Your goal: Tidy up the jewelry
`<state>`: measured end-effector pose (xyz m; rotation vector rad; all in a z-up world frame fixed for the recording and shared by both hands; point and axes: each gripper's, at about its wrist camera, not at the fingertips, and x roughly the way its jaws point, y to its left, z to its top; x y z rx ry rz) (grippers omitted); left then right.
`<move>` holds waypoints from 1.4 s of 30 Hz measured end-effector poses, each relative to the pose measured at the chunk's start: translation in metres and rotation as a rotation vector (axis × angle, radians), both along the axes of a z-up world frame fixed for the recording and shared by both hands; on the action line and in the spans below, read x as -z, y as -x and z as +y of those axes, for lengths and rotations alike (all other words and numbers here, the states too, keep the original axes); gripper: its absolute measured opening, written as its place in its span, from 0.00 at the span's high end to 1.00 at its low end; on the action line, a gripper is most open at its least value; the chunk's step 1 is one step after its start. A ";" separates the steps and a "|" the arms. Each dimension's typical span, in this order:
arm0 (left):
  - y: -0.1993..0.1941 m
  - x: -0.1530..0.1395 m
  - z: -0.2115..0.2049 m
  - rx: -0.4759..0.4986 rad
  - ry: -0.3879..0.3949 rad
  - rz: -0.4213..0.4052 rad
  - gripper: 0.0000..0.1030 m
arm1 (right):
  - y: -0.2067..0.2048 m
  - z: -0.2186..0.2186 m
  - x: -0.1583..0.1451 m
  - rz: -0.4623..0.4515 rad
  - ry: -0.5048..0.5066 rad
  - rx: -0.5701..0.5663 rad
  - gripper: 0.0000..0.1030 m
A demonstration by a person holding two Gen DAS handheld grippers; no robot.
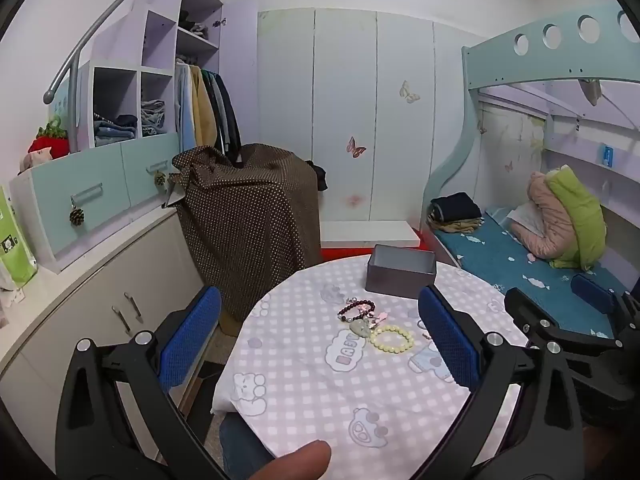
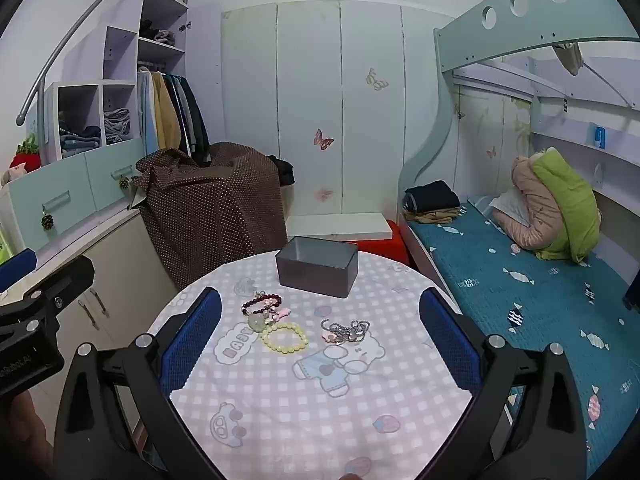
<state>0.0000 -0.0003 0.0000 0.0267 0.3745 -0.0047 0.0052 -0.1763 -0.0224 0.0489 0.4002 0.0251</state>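
Note:
A round table (image 1: 320, 392) (image 2: 320, 412) with a pink checked cloth holds the jewelry. A dark red bead bracelet (image 1: 357, 308) (image 2: 261, 304) lies beside a pale green pendant (image 1: 361, 327) (image 2: 257, 322) and a yellow bead bracelet (image 1: 392, 338) (image 2: 285, 337). A silver chain bracelet (image 2: 346, 331) lies to their right. An open grey box (image 1: 401, 271) (image 2: 317, 267) stands behind them. My left gripper (image 1: 320, 334) and right gripper (image 2: 320, 332) are both open and empty, held above the near side of the table.
A low cabinet (image 1: 100, 280) runs along the left. A chair draped in brown dotted cloth (image 1: 248, 216) (image 2: 208, 208) stands behind the table. A bed with a teal cover (image 2: 520, 300) lies on the right. White wardrobe doors (image 2: 312, 100) fill the back.

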 end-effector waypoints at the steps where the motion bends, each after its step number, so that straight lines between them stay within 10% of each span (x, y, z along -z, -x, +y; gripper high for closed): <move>1: 0.000 0.000 0.000 0.002 -0.001 -0.001 0.05 | 0.000 0.000 0.000 0.002 0.000 -0.001 0.07; 42: 0.009 -0.005 -0.001 0.013 0.024 -0.071 0.05 | 0.017 0.005 -0.017 -0.067 0.015 0.013 0.07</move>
